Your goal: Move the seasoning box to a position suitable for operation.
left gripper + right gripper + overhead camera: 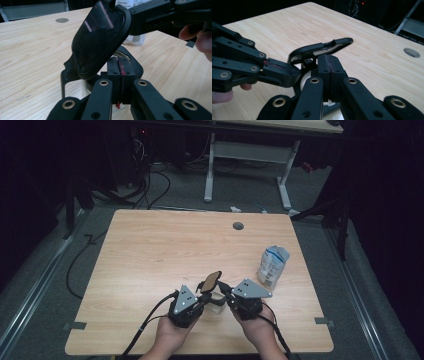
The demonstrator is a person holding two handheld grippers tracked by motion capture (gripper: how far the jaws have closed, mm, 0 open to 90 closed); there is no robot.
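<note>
A small clear container (216,305) with a black hinged lid (212,280) stands near the table's front edge. The lid (100,40) is flipped up and tilted. My left gripper (204,298) comes in from the left, its jaws shut (120,62), the tips against the black collar at the hinge. My right gripper (223,288) comes from the right, also shut (329,60), with its tips touching the raised lid's (322,48) edge. Whether either pinches a thin part is hidden.
A crumpled plastic bottle (272,265) with a blue and white label stands on the wooden table (150,255) to the right of the grippers. A round cable hole (238,226) sits at the far edge. Another desk's legs and cables stand beyond.
</note>
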